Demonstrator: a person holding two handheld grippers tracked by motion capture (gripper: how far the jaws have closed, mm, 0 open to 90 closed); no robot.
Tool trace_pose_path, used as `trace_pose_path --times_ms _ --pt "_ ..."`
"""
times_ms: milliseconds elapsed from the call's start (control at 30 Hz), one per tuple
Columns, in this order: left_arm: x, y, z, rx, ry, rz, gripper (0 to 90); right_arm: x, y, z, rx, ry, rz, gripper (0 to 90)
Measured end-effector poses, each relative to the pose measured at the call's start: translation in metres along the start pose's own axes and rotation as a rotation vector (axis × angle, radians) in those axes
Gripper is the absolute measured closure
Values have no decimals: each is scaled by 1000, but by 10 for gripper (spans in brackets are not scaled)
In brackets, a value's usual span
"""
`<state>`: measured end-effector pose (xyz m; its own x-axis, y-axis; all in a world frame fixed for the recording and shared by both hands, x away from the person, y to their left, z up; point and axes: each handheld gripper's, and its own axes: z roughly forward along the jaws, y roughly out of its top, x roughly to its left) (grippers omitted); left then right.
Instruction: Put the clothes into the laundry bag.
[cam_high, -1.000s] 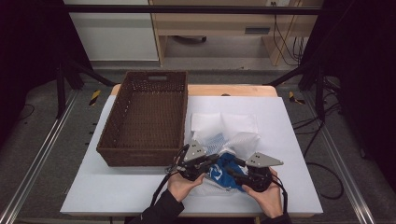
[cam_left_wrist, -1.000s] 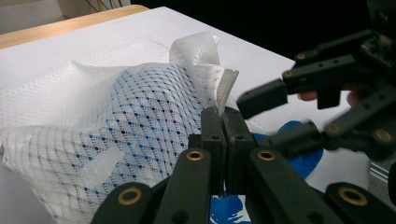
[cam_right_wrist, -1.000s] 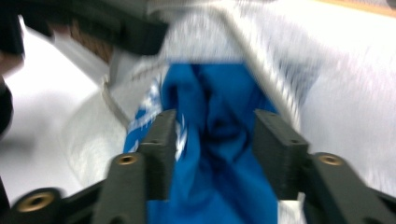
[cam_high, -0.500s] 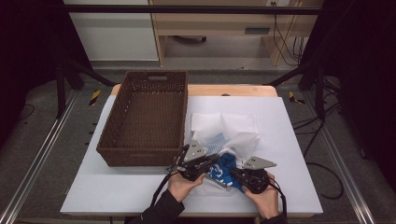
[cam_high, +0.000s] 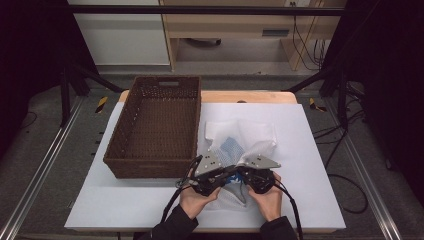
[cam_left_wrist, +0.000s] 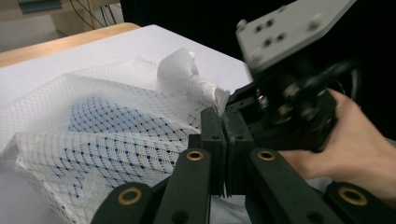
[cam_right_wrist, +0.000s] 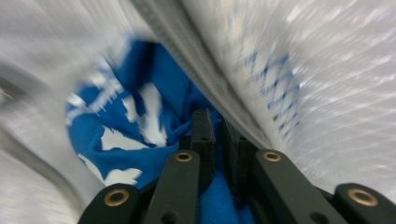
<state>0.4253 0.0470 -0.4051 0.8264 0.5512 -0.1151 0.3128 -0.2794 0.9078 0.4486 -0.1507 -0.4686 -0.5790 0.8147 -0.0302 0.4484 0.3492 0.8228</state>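
Observation:
A white mesh bag lies on the white table top, with a blue patterned cloth showing through it. My left gripper is at the bag's near end, shut on the edge of the mesh; its jaws meet with netting pinched between them. My right gripper faces it, tip to tip, and reaches into the bag's mouth. Its jaws have just been closing and now pinch the blue cloth. The right gripper's body and its hand sit close behind the left jaws.
A brown wicker basket with nothing visible inside stands left of the bag, its near corner close to my left hand. Bare table runs to the right of the bag and along the front edge. Dark frame legs and cables stand beyond the table.
My right gripper has slid left toward the left gripper and dipped into the bag's mouth. The left gripper has stayed where it was, holding the mesh.

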Motion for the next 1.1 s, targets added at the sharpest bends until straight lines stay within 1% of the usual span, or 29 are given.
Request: trace_pose_path --times_ms 67,100,133,167,200,233,267,300,333,400,433,467,533,567,600,633,667,733,767,800,833,867,900,933,1033,1067,1100 --pt "2 -4 3 17 -2 -10 889 2 -3 7 55 -22 -31 813" --pt "3 -6 4 23 1 -12 889 1 -4 8 60 -27 -40 796" --pt "4 -7 5 25 3 -12 889 0 -4 6 56 -25 -38 766" --pt "5 -9 5 27 3 -18 889 0 -4 3 51 -20 -23 747" --pt "6 -9 6 28 4 -20 889 -3 -4 -2 33 4 2 719" --pt "7 -10 6 28 8 -23 889 -4 -5 -7 19 17 7 693" --pt "7 -10 6 27 8 -24 889 -5 -5 -15 -10 35 13 654" --pt "8 -9 6 26 14 -22 889 -5 -5 -23 -32 65 23 628" --pt "8 -8 5 25 16 -21 889 -6 -5 -35 -72 97 26 600" --pt "8 -8 5 24 19 -18 889 -6 -6 -47 -95 107 20 557" --pt "8 -8 5 22 22 -15 889 -7 -7 -53 -104 107 15 542" --pt "8 -8 5 22 23 -15 889 -8 -9 -60 -114 100 10 509" --pt "8 -7 5 24 26 -12 889 -10 -14 -64 -80 82 11 468" --pt "8 -7 5 24 27 -11 889 -12 -19 -63 -58 74 5 464" --pt "7 -7 5 24 28 -10 889 -14 -24 -60 -31 71 11 460" --pt "7 -7 6 25 30 -7 889 -15 -29 -58 -11 71 19 464" --pt "7 -7 6 25 32 -7 889 -17 -35 -53 14 70 24 512" --pt "8 -8 7 26 35 -9 889 -19 -42 -47 50 52 -1 701" --pt "9 -8 8 25 34 -10 889 -20 -43 -47 64 57 2 780" --pt "9 -8 8 25 35 -11 889 -19 -42 -47 60 72 13 833" --pt "10 -8 8 25 35 -13 889 -19 -40 -49 61 78 8 844" --pt "10 -8 8 25 36 -15 889 -17 -38 -50 57 73 -6 850" --pt "10 -8 8 23 35 -17 889 -15 -35 -52 40 74 -17 852" --pt "10 -7 7 18 34 -18 889 -13 -31 -53 14 93 -18 852" --pt "8 -5 7 8 26 -23 889 -5 -19 -54 -82 147 3 849" --pt "7 -4 6 3 24 -22 889 -3 -14 -51 -113 158 14 848" --pt "6 -3 6 -3 21 -21 889 0 -9 -48 -132 160 17 847"
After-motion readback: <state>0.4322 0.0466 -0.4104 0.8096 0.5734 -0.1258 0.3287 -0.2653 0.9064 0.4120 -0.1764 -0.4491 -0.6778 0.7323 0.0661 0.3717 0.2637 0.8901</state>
